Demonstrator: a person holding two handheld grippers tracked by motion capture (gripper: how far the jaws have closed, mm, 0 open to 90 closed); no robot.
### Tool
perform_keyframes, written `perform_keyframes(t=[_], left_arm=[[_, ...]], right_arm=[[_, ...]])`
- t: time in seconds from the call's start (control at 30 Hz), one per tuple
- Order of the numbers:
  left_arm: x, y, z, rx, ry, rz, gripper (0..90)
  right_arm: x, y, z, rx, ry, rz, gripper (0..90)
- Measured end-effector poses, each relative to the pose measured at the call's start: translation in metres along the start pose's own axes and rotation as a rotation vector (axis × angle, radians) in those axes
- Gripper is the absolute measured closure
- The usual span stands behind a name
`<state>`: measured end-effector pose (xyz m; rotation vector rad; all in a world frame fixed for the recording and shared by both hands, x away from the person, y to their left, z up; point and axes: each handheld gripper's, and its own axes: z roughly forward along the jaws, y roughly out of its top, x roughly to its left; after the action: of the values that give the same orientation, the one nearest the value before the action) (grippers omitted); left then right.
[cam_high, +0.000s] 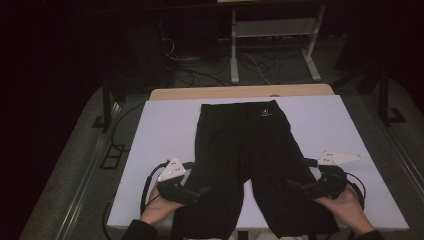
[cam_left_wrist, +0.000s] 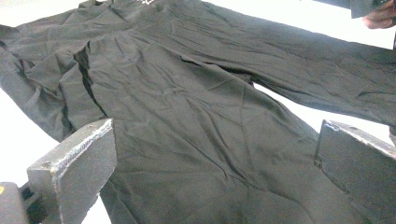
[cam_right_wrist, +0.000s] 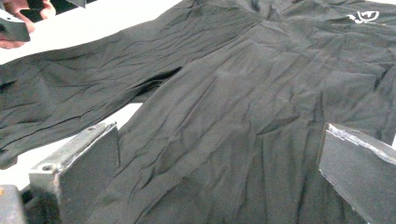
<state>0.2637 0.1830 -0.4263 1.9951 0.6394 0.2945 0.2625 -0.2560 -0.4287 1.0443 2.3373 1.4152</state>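
Black pants (cam_high: 250, 155) are spread flat on the white bench (cam_high: 165, 125), waistband at the far edge and both legs running back toward the person, ends hanging off the near side. Left gripper (cam_high: 202, 191) sits at the outer edge of the left leg, jaws wide apart with nothing pinched, and right gripper (cam_high: 295, 186) is the same deal on the right leg, open over the fabric

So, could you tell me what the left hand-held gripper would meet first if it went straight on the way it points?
Most likely the black trousers: the left hand-held gripper, jaws open, points at the nearer trouser leg lying flat on the white table.
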Motion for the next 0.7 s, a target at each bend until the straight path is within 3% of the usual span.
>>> perform_keyframes(t=[0.7], left_arm=[[-0.002,-0.0008,0.0004,0.009,0.001,0.004,0.0]], right_arm=[[0.0019,0.0005,0.0005,0.013,-0.019,0.001,0.0]])
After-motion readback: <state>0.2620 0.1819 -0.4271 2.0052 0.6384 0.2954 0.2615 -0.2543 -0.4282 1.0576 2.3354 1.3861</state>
